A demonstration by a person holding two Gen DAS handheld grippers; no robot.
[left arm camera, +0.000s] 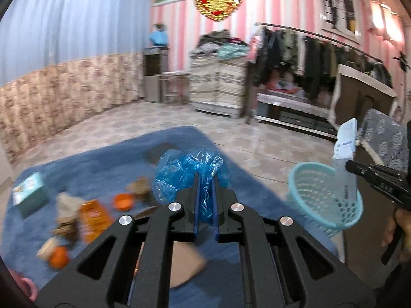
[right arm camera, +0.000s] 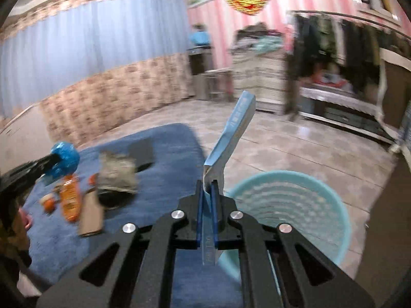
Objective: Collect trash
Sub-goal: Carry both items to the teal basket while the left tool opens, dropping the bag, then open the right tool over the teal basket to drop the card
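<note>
My left gripper [left arm camera: 206, 179] is shut on a crumpled blue plastic bag [left arm camera: 186, 172] and holds it above the blue rug [left arm camera: 102, 159]. In the right wrist view the bag [right arm camera: 63, 160] shows at the far left in the left gripper [right arm camera: 51, 159]. My right gripper [right arm camera: 207, 184] is shut on a flat white and blue wrapper [right arm camera: 231, 133], held just left of the light blue mesh basket [right arm camera: 295, 205]. In the left wrist view the right gripper [left arm camera: 350, 165] holds the wrapper [left arm camera: 345, 141] above the basket [left arm camera: 323, 197].
Trash lies on the rug: an orange packet [left arm camera: 93, 218], an orange lid [left arm camera: 123, 201], an orange fruit [left arm camera: 59, 256], a teal box [left arm camera: 29, 192], brown wrappers [left arm camera: 66, 215], a cardboard piece [right arm camera: 91, 213]. Tiled floor, a clothes rack [left arm camera: 308, 59] and cabinets stand beyond.
</note>
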